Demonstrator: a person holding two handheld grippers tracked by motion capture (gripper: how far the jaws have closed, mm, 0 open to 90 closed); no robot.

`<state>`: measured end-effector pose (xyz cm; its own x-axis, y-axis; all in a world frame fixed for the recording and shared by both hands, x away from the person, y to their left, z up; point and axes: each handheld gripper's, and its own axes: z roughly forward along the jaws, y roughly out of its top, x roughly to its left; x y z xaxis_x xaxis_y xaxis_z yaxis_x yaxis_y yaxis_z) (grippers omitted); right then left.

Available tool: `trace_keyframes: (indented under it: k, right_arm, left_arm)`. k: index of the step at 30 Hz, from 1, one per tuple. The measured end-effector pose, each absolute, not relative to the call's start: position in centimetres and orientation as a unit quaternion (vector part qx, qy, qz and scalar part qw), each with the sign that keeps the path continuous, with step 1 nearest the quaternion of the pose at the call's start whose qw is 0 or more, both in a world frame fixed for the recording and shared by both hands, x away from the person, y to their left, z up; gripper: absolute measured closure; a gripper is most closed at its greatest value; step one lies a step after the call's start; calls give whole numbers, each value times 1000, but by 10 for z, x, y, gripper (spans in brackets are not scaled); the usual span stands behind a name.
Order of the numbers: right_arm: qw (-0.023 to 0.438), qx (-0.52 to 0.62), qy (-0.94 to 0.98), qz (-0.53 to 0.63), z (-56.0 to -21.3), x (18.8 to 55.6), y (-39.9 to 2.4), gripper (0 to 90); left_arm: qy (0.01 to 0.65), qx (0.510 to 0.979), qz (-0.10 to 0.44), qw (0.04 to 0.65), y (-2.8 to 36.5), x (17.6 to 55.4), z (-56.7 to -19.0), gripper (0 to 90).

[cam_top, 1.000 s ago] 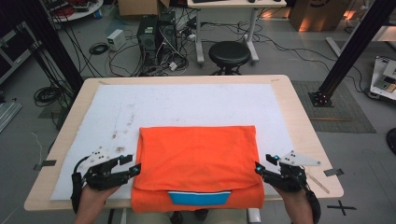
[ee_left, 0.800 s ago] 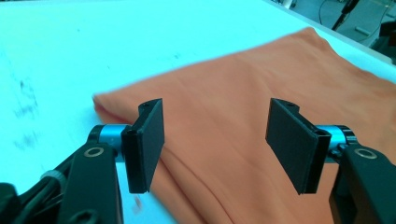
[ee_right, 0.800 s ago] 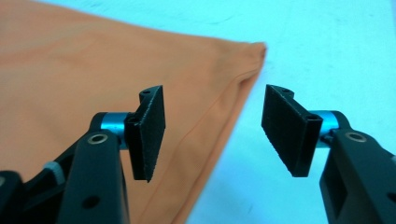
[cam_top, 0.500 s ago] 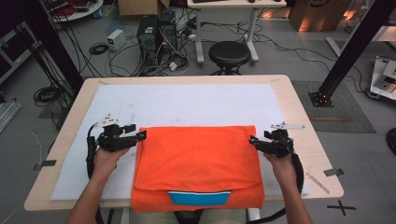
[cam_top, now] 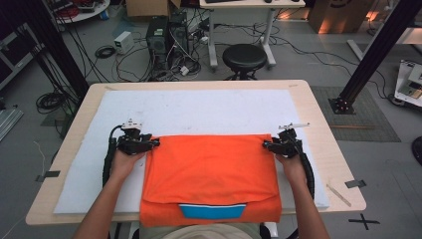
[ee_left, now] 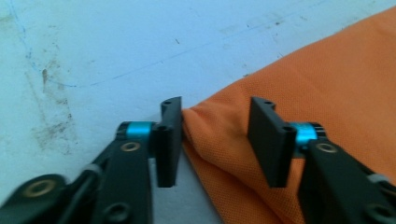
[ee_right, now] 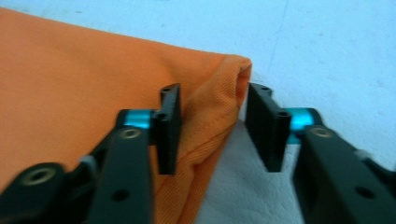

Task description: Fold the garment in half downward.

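A folded orange garment (cam_top: pixel 211 172) lies flat on the white mat (cam_top: pixel 199 112), with a blue patch (cam_top: pixel 212 210) at its near edge. My left gripper (cam_top: pixel 152 143) sits at the garment's far left corner. In the left gripper view its jaws (ee_left: pixel 215 140) straddle that corner of orange cloth (ee_left: pixel 327 70) and have just been closing, with a gap still beside the fabric. My right gripper (cam_top: pixel 266 145) is at the far right corner. Its jaws (ee_right: pixel 212 135) have also just been closing and straddle the folded edge of the cloth (ee_right: pixel 70 70) without pinching it.
The mat covers most of a wooden table (cam_top: pixel 318 109). A tape mark (cam_top: pixel 356 183) and a thin stick (cam_top: pixel 338 195) lie near the table's right front. Beyond the far edge stand a black stool (cam_top: pixel 244 57), computer towers and floor cables.
Both hands moved away from the person, from the garment's near corners to its far corners, and came down onto the cloth. The garment itself has not shifted.
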<state>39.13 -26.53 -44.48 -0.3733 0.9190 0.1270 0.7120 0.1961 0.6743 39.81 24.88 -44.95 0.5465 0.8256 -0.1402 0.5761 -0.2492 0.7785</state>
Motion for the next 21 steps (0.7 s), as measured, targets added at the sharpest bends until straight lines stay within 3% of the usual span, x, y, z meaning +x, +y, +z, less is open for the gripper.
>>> trace_keyframes:
  k: [1,3,14,19,21]
  right_arm:
    - [148,534,760,340,-445,392,-266,707]
    - [137,528,763,346,-445,393,-266,806]
    - [188,523,743,373,-427,409,-270,843]
    - [156,545,732,379,-429,424,-271,838]
    - [163,545,740,360,-431,422,-269,779]
  left_arm:
    - [448,779,151,411,248,398,-450,784]
    - [454,775,153,413,248,398,-449,845]
    - [490,701,143,497,256,418,-434,859]
    - [499,704,142,486,253,428,-433,858]
    - [501,710,142,473,254,429,-438,856]
